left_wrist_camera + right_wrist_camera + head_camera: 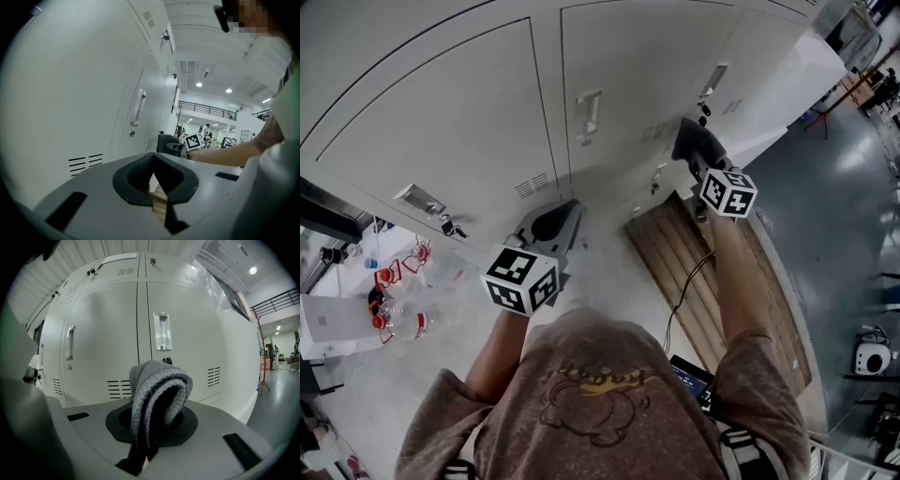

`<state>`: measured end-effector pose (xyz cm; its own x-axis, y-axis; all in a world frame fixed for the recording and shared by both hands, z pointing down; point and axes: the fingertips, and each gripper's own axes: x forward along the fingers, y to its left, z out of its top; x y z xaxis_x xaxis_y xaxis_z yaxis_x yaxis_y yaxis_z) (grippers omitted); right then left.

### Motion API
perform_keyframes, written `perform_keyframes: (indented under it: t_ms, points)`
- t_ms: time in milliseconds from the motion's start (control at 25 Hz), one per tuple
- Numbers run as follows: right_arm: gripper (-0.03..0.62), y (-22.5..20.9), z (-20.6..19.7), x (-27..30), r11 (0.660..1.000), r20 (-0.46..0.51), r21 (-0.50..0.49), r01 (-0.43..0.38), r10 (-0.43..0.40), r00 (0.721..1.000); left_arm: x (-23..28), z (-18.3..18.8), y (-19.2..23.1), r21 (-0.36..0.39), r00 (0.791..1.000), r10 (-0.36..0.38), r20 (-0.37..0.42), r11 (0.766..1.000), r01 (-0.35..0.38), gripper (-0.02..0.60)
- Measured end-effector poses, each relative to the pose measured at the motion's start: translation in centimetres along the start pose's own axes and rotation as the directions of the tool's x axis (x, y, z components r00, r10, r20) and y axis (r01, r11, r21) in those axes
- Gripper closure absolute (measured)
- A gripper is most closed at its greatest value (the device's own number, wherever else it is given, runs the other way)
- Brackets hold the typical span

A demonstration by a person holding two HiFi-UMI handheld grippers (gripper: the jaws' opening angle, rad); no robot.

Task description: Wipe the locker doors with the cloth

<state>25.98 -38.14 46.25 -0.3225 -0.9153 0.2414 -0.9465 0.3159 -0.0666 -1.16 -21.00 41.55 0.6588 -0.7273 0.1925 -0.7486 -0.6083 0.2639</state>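
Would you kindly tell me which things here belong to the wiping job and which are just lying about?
For the job: cloth, held in the right gripper; locker doors.
Lying about: wooden pallet; red-capped bottles; black cable.

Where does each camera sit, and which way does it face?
Head view: on the person's head, facing steeply down at lockers and floor; shows shoulders, forearms, left tongs, right tongs.
Left gripper view: on the left tongs, facing along the lockers; shows shut tips, right forearm.
Right gripper view: on the right tongs, facing the locker doors; shows tips clamping the cloth.
Shared: head and left gripper views both show the right tongs' marker cube.
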Motion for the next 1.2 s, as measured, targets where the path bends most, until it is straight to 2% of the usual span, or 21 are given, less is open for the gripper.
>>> perform_keyframes:
  t_ms: [360,600,960,1200]
  points:
    - [0.556,3.4,3.4,-7.9,0.999,0.115,-0.006,-0.047,0.047,0.992,1.4,0.0,-2.8,0.010,0.997,-0.080,0.005,0.997,0.080,0.583]
    - [0.557,6.1,4.6,-13.5,0.999,0.168,0.019,-0.034,0.030,0.985,2.1,-0.1,-5.0,0.019,0.991,-0.135,-0.004,0.991,0.135,0.583]
    - [0.556,10.0,1.4,-20.6,0.998,0.147,0.030,0.057,-0.060,0.987,2.4,-0.7,-6.9,0.045,0.982,-0.189,-0.026,0.981,0.190,0.583]
    - [0.556,12.8,-0.7,-22.7,0.997,0.124,0.023,0.078,-0.080,0.989,2.4,-1.5,-8.0,0.068,0.979,-0.203,-0.033,0.976,0.205,0.583]
